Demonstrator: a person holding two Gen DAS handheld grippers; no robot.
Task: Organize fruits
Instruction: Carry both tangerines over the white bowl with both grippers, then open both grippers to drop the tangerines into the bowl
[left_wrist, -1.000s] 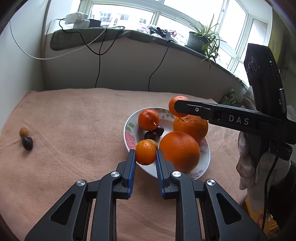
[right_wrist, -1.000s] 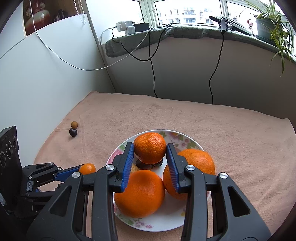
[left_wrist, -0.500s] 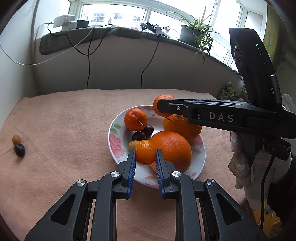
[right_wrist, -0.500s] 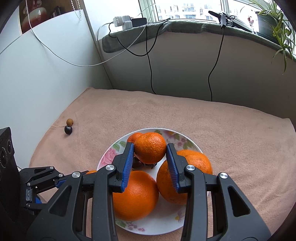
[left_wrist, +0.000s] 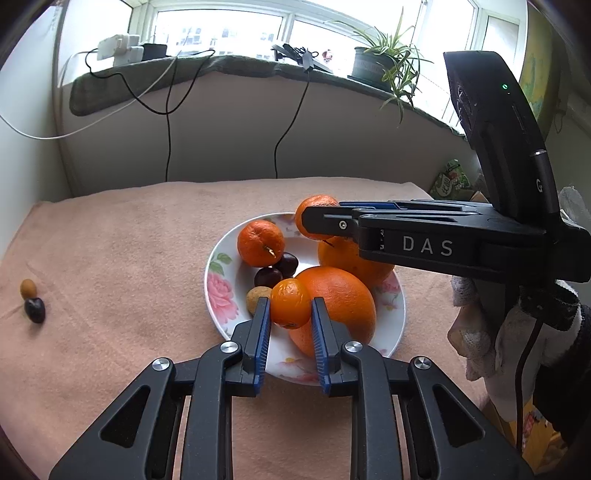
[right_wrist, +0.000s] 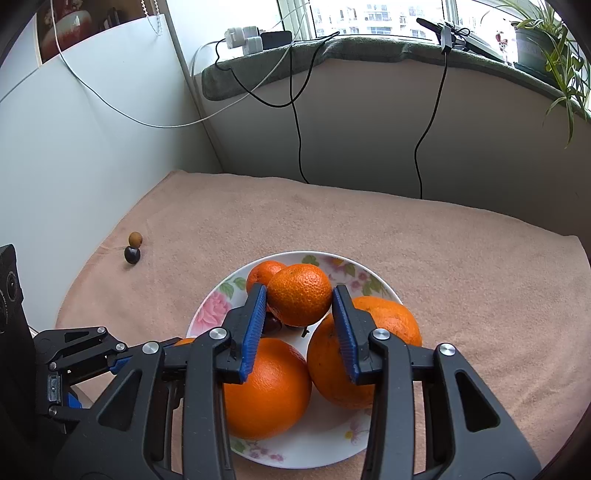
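While gripping fruit above the plate (left_wrist: 218, 295):
Left tongs (left_wrist: 288, 325): closed on a small mandarin (left_wrist: 290, 302), held over the plate's near rim.
Right tongs (right_wrist: 297, 314): clamped on a mandarin (right_wrist: 299, 293), held over the plate's middle.
Large oranges: two on the plate (right_wrist: 266, 387) (right_wrist: 354, 354).
Mandarins: three, two held, one resting on the plate (left_wrist: 260, 243).
Dark round fruits: two on the plate (left_wrist: 286, 264) (left_wrist: 267, 277), one on the desk (left_wrist: 35, 310).
Small tan fruits: one on the plate (left_wrist: 256, 297), one on the desk (left_wrist: 28, 288), touching the dark one.
Desk (left_wrist: 122, 258): under a peach cloth.
Around: cables, chargers, potted plant (left_wrist: 376, 66) on the sill.
In the way: right tongs cross the far side of the plate, possibly hiding more fruit.
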